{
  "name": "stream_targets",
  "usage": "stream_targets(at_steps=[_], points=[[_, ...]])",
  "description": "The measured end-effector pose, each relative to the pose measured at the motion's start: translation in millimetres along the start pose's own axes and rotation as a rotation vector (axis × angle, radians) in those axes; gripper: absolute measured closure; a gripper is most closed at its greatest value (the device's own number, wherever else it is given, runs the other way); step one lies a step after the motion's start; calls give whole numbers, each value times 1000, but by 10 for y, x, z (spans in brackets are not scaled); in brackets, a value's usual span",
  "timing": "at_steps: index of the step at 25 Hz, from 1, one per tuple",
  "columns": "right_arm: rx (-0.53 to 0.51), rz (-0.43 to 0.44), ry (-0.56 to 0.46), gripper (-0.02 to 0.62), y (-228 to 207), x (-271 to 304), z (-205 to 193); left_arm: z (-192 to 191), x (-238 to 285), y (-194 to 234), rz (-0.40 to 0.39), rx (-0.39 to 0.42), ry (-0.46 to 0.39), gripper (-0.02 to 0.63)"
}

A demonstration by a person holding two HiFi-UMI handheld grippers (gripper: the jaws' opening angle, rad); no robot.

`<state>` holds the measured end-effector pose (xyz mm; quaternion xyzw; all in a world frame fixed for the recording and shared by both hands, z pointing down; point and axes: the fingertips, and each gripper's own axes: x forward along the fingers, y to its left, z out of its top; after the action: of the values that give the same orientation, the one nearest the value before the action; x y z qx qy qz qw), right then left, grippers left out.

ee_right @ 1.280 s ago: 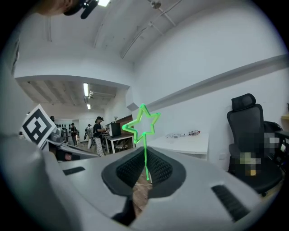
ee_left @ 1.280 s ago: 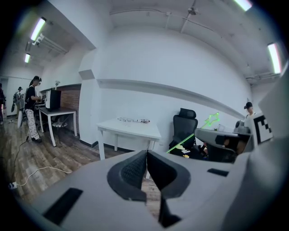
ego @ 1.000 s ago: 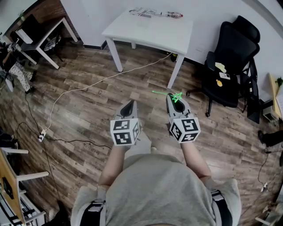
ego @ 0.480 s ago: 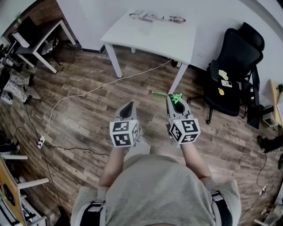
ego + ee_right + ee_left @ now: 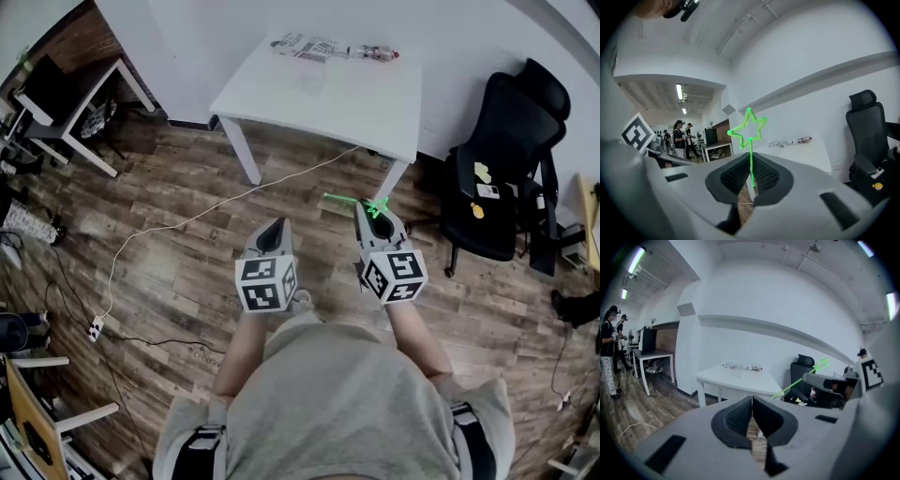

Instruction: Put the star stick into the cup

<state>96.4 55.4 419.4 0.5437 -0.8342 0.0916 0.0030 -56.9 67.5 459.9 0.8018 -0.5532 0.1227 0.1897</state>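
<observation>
Right gripper view, hand-held gripper [image 5: 750, 165] clamped on green star stick [image 5: 751, 149]

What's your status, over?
Right tool shut on star stick. Left tool shut, empty. No cup made out; white table ahead, cable on floor.
</observation>
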Motion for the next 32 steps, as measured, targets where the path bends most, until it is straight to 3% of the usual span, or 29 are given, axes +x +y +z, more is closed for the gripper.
stream_targets(at_steps=[18, 32], points=[[9, -82, -21, 583, -204, 1302, 189, 566, 1042, 769, -95, 23, 15, 597], [9, -82, -15, 583, -449, 1914, 243, 680, 1586, 1106, -83, -3, 35, 597]])
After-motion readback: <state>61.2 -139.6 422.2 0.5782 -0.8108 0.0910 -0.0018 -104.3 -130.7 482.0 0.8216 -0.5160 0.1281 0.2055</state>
